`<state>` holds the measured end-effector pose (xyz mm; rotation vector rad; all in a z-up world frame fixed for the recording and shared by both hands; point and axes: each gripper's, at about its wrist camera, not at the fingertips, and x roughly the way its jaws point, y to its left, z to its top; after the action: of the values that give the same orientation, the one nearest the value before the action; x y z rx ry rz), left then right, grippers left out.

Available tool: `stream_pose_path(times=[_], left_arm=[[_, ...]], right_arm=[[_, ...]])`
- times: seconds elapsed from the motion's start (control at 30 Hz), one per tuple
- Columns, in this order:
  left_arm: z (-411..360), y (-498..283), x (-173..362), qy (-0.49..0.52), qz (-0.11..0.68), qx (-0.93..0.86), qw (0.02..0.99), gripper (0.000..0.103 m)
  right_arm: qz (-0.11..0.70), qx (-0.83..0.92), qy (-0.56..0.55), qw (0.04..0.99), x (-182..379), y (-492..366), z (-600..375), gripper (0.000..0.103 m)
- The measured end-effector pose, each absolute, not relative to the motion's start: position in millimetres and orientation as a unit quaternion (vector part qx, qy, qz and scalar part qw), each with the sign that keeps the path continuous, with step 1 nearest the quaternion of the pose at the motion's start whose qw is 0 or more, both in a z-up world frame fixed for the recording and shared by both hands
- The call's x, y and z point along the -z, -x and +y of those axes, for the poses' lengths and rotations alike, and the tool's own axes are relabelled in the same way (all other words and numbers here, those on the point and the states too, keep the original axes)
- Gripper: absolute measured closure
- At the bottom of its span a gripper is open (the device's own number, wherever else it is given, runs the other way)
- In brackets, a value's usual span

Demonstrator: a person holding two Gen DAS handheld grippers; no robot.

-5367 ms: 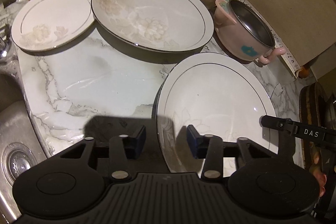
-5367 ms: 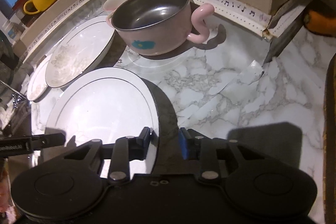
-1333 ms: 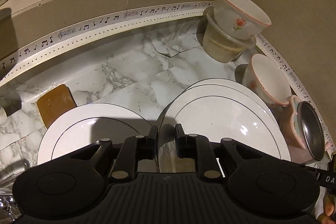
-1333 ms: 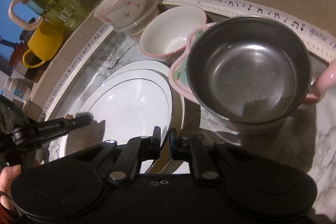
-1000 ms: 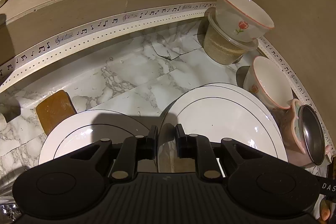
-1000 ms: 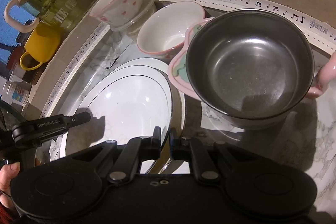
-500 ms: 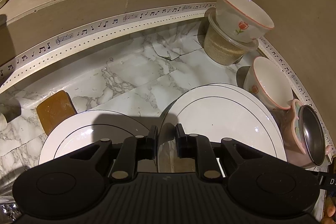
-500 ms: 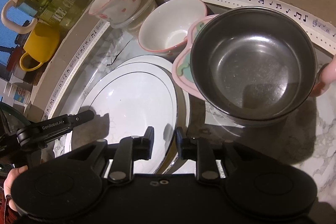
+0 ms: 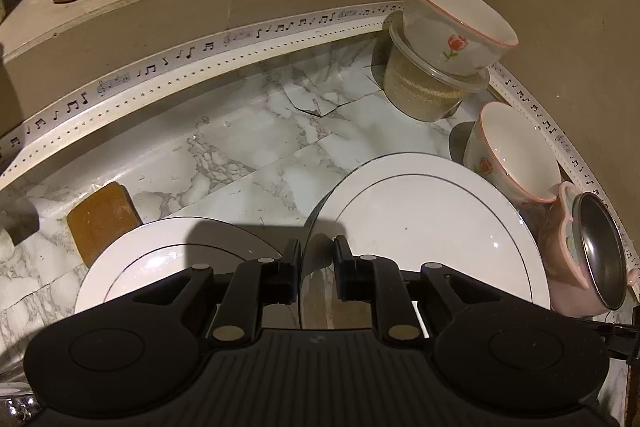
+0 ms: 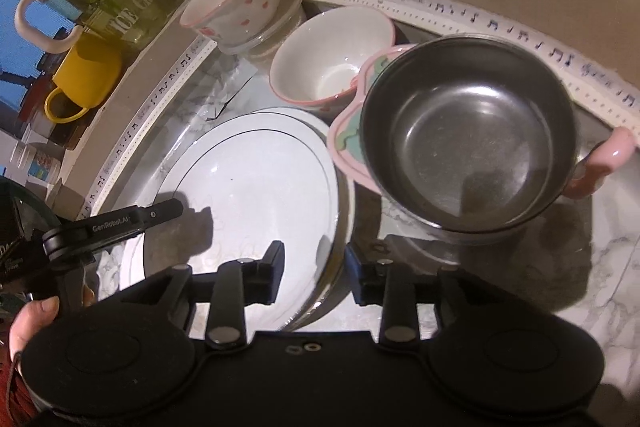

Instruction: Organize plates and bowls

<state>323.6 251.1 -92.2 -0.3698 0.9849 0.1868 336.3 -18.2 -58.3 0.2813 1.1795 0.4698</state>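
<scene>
The top plate (image 9: 432,227) lies on a second large plate (image 10: 346,195) on the marble counter (image 9: 248,147), the two stacked so that only the lower one's rim shows past the right edge in the right wrist view. The left gripper (image 9: 316,269) is closed on the near left rim of the top plate: the rim runs up between its two narrowly set fingers, which pinch it from either side. The right gripper (image 10: 314,267) straddles the opposite, right-hand rim of the same stack, and its jaws are opening; the rims of both plates pass between its fingers, but there is clear space on each side and the pads do not press on them. To the left of the stack, just beside it, sits a smaller plate (image 9: 168,259), partly under the left gripper's body, with a brown sponge (image 9: 102,219) at its far left edge. To the right of the stack, touching or nearly touching its rim, stands a pink-handled steel bowl (image 10: 468,135), and behind that a white bowl with a pink rim (image 10: 332,57). A third, flowered bowl (image 9: 456,27) rests on a lidded plastic container (image 9: 424,87) in the back corner. A hand (image 10: 28,319) shows at the lower left of the right wrist view, holding the left gripper's handle.
</scene>
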Motion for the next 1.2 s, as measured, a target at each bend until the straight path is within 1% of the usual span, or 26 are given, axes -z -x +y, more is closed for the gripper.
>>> stream_pose_path(times=[0.07,0.43,0.63,0.8,0.83,0.9,0.93,1.0,1.07,1.1,1.13,1.2], left_arm=[[252,-325,94,0.179,0.471,-0.088,0.859,0.087],[251,-331,96,0.169,0.489,-0.075,0.853,0.087],[248,-331,90,0.15,0.484,-0.074,0.859,0.087],[245,-327,86,0.147,0.486,-0.077,0.858,0.084],[245,-325,85,0.145,0.487,-0.078,0.858,0.083],[244,-322,83,0.142,0.485,-0.079,0.859,0.068],[244,-320,81,0.14,0.483,-0.08,0.861,0.063],[243,-318,77,0.135,0.475,-0.081,0.866,0.045],[243,-320,73,0.13,0.471,-0.081,0.869,0.039],[243,-322,72,0.129,0.47,-0.08,0.869,0.037],[244,-325,72,0.129,0.471,-0.076,0.87,0.037],[245,-332,74,0.127,0.476,-0.068,0.868,0.037]], right_arm=[[0.549,-0.216,-0.133,0.796,58,-335,-21,0.064],[0.563,-0.211,-0.13,0.788,72,-332,-19,0.064],[0.565,-0.211,-0.128,0.788,73,-331,-19,0.064],[0.564,-0.213,-0.126,0.788,72,-329,-20,0.062],[0.563,-0.214,-0.125,0.788,72,-328,-20,0.062],[0.561,-0.216,-0.12,0.79,69,-326,-20,0.058],[0.559,-0.217,-0.119,0.791,68,-325,-21,0.056],[0.555,-0.219,-0.113,0.795,64,-323,-21,0.052],[0.55,-0.22,-0.109,0.798,61,-321,-21,0.05],[0.549,-0.22,-0.108,0.799,60,-321,-20,0.047],[0.548,-0.218,-0.107,0.8,60,-322,-20,0.045],[0.545,-0.212,-0.106,0.804,60,-322,-17,0.038]])
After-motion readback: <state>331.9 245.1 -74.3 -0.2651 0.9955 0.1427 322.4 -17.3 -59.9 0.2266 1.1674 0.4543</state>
